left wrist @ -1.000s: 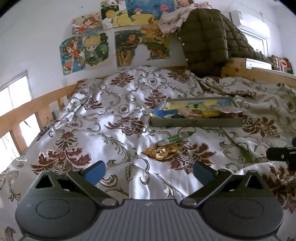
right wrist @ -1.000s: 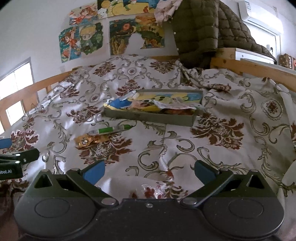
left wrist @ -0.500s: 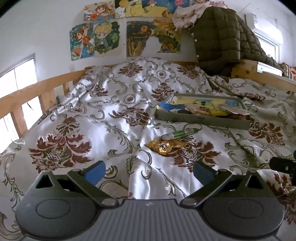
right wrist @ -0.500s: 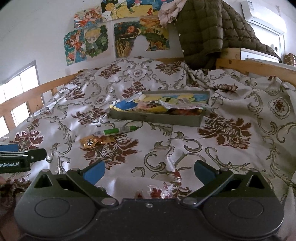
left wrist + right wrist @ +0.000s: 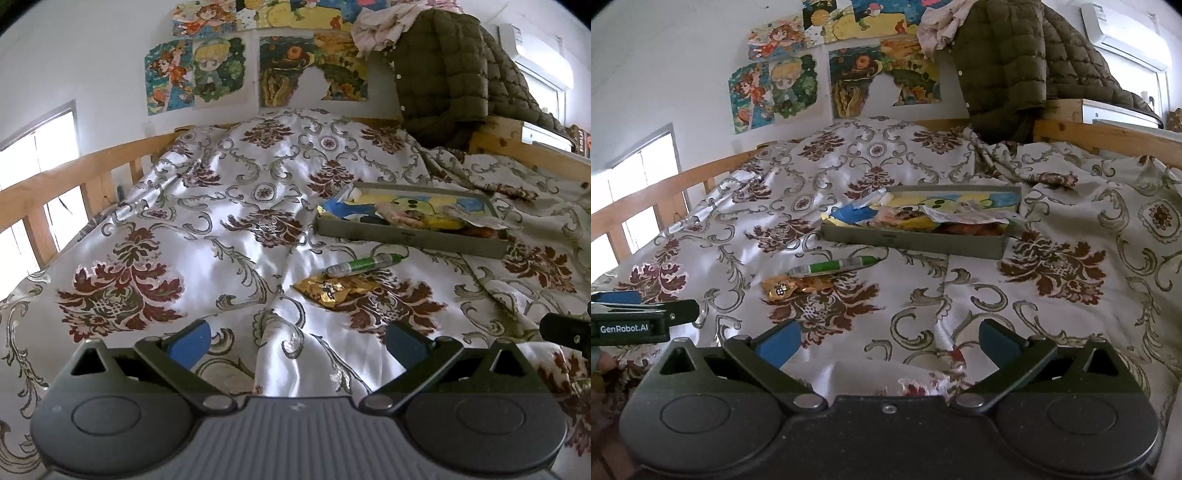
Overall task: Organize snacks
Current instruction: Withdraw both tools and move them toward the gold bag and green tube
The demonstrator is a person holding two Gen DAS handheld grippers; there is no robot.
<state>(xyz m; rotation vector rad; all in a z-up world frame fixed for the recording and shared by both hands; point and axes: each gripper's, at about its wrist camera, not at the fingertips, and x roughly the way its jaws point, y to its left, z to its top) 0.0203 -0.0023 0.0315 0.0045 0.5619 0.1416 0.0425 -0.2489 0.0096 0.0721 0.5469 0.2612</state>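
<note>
With the left gripper (image 5: 295, 345) and right gripper (image 5: 886, 345) both spread wide and holding nothing, the green stick packet (image 5: 364, 263) lies across the bedspread (image 5: 207, 236), long axis sideways, just before the tray's (image 5: 406, 238) near edge, beside the gold wrapper (image 5: 334, 288).

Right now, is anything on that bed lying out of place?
Yes. Two snacks lie loose on the bedspread instead of in the grey tray with the others: a green-and-white stick packet and, just in front of it, a crumpled gold wrapper. Both sit close to the tray's near wall. Nothing looks spilled or torn.
</note>
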